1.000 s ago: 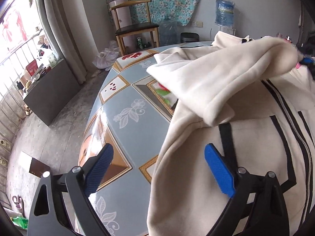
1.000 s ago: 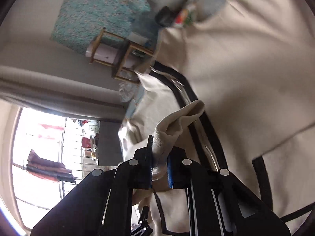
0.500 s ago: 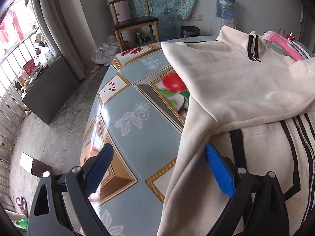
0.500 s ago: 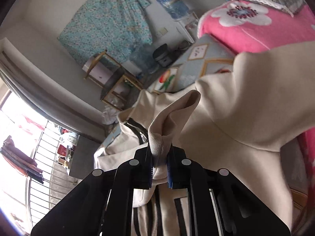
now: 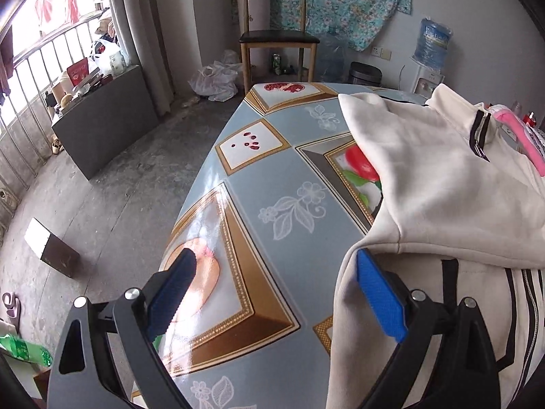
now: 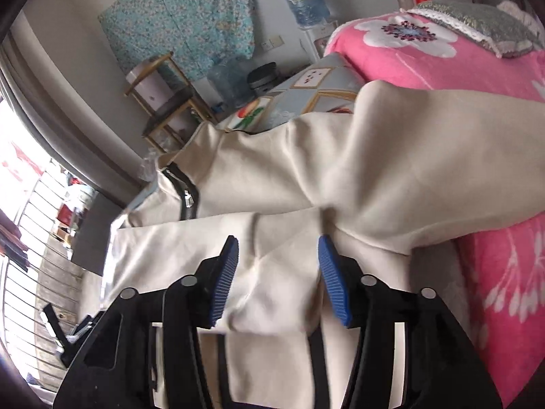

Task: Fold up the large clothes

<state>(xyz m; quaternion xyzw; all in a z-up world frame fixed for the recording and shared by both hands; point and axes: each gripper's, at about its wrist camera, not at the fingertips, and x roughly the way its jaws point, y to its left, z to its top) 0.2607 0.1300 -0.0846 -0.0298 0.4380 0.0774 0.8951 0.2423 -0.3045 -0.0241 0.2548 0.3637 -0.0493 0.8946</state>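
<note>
A cream zip jacket (image 5: 439, 191) with black stripes lies on the patterned table (image 5: 272, 184), one sleeve folded across its body. My left gripper (image 5: 276, 289) stands open at the jacket's left edge, with only bare table between its blue pads; its right pad sits against the jacket's side. In the right wrist view the same jacket (image 6: 340, 170) spreads below my right gripper (image 6: 277, 269). Its jaws are opening, and the sleeve end lies loose on the body between the pads, which do not press on it.
A pink flowered blanket (image 6: 408, 54) lies beyond the jacket on the right. A wooden chair (image 5: 276, 34), a water bottle (image 5: 432, 41) and a bin (image 5: 364, 73) stand past the table's far end. The table's left edge drops to a concrete floor (image 5: 119, 187).
My right gripper carried the sleeve end across the jacket, set it down and let go, its jaws parting. The sleeve now lies folded over the body. My left gripper drifted left, still open.
</note>
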